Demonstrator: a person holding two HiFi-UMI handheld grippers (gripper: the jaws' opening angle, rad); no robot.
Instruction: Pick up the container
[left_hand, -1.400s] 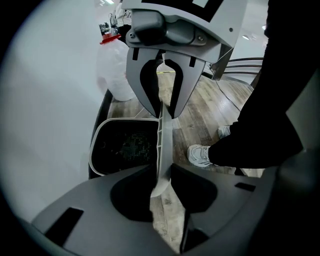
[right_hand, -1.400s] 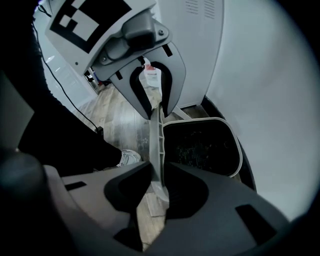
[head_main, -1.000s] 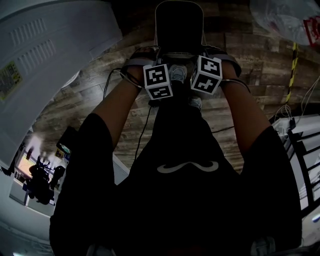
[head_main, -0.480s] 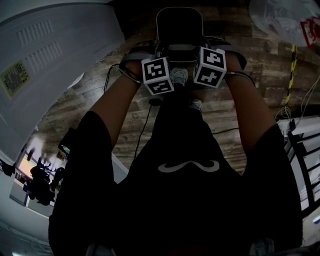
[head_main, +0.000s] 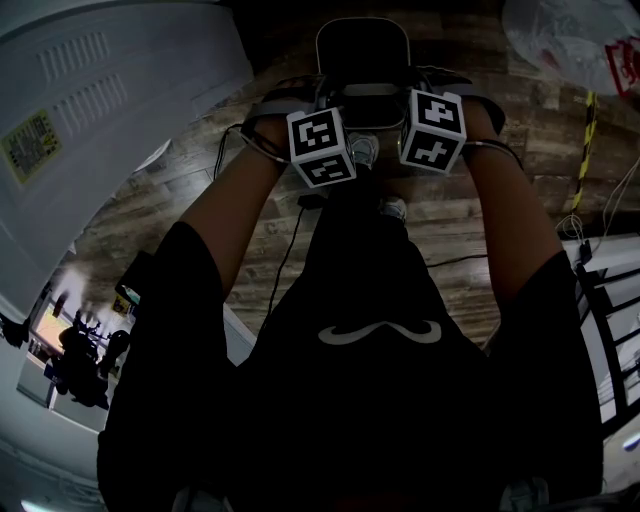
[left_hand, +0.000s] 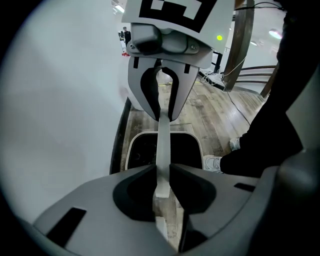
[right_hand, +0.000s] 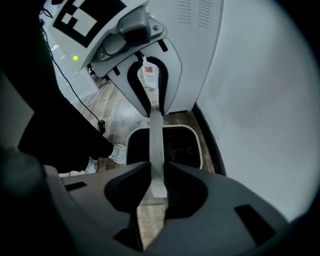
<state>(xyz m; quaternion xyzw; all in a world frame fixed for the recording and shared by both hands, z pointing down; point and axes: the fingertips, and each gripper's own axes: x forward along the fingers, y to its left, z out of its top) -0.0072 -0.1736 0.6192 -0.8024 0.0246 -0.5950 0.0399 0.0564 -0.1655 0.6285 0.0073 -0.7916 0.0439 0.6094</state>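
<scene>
Head view: container (head_main: 360, 45), black inside with a pale rim, on or just above the wood floor (head_main: 250, 210) ahead of the person's shoe (head_main: 393, 208); which, I cannot tell. A flat grey handle strip (head_main: 370, 92) spans its near edge between the two marker cubes. Left gripper view: left tongs (left_hand: 161, 175) part-open, pads pressed on one end of the strip, container directly below. Right gripper view: right tongs (right_hand: 157, 177) closing on the opposite end, both pads already against it. Step in hand, as judged: securing the two-sided grip before the lift. Next move calls for both tongs to rise together and level, so that the strip neither slips nor tips the container.
</scene>
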